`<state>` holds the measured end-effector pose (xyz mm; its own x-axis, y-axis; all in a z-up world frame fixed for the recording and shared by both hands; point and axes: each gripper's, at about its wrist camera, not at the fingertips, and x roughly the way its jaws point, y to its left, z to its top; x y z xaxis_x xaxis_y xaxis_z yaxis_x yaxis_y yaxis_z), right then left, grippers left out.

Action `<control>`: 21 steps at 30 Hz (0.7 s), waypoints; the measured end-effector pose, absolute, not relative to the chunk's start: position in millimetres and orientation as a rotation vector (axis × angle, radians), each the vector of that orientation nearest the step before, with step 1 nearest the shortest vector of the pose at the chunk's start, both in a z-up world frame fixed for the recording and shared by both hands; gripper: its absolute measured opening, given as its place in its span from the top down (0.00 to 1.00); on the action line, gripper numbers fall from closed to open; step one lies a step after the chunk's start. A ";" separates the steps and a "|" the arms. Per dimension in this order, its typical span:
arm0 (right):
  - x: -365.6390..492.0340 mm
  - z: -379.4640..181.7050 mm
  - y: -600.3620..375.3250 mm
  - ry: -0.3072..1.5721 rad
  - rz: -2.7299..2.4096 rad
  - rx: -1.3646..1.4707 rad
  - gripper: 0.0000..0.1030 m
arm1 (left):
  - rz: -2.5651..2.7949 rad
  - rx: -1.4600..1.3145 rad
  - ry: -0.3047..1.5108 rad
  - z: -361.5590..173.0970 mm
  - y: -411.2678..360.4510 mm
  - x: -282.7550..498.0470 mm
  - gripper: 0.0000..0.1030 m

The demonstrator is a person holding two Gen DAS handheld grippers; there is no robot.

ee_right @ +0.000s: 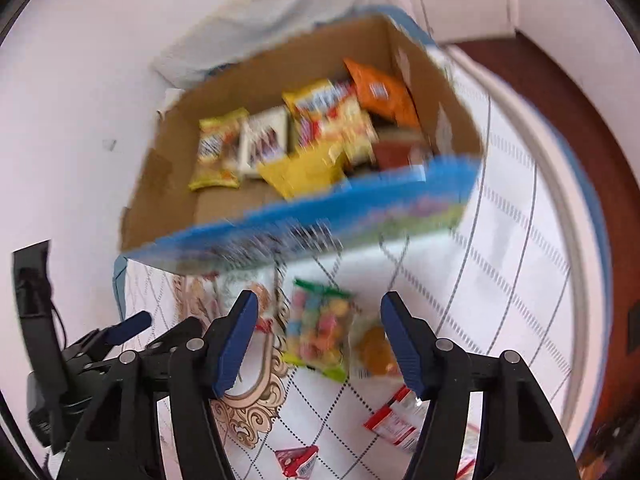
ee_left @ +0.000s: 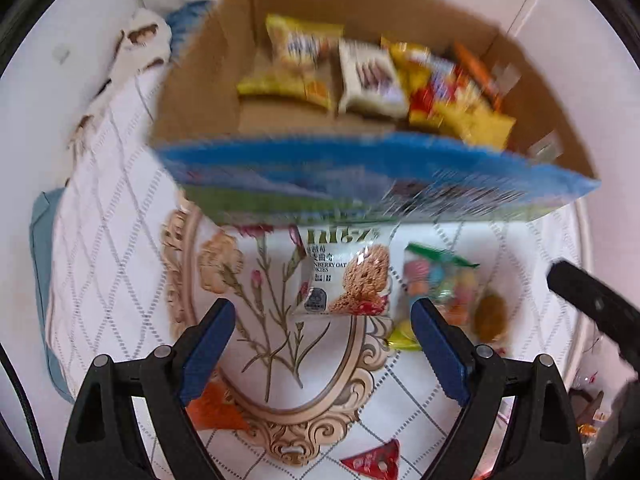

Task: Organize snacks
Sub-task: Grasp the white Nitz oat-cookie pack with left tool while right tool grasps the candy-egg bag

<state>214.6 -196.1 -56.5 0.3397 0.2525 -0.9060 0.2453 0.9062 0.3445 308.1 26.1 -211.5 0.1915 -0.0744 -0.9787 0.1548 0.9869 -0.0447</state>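
1. The snacks are in two places. Some packets already lie inside the cardboard box [ee_left: 280, 128], like a yellow chip bag [ee_left: 298, 46] and a white packet [ee_left: 370, 78].
2. More snacks are not in the box yet. They lie on the tabletop [ee_left: 108, 240], just in front of the box.
3. One is a cranberry oat cookie packet [ee_left: 346, 274]. It is white with a cookie picture on it.
4. Beside it is a candy bag [ee_right: 318, 330] with a green top and many colored sweets. A small brown snack [ee_right: 376, 350] lies right next to that bag.
5. Little red triangle packets [ee_right: 296, 460] lie closer to the cameras.
6. The left hand-held gripper [ee_left: 324, 344] is wide open and holds nothing. The cookie packet sits just ahead of its blue fingers [ee_left: 210, 354].
7. The right hand-held gripper [ee_right: 320, 342] is also open and holds nothing. The candy bag lies between its blue fingers [ee_right: 236, 344], but they do not press on it.
8. I think the step now is picking up the loose snacks to put them in the box.
9. Next, the right one probably needs to go lower and squeeze the candy bag gently, then lift it over the blue box wall.
10. The pictures are blurry, so small details are hard to tell.
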 end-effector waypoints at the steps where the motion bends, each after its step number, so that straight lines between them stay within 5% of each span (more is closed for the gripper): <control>1: 212.4 -66.2 -196.4 1.251 -0.008 0.477 0.35 | -0.168 0.077 1.396 -223.4 21.5 313.3 0.13; 7: 200.6 -99.0 -196.1 1.305 -0.055 0.486 0.35 | -0.184 0.108 1.442 -267.5 1.1 333.3 0.16; 10: 197.5 -106.8 -190.8 1.327 -0.057 0.473 0.35 | -0.182 0.100 1.417 -271.9 0.7 333.5 0.49; 21: 220.6 -133.0 -149.2 1.385 -0.006 0.421 0.35 | -0.060 -0.069 1.507 -279.2 65.3 282.4 0.50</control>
<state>220.6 -149.2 -133.0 0.1969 0.2396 -0.9507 0.2481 0.9259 0.2847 282.4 65.3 -279.2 0.0634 -0.0829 -0.9945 -0.0029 0.9965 -0.0833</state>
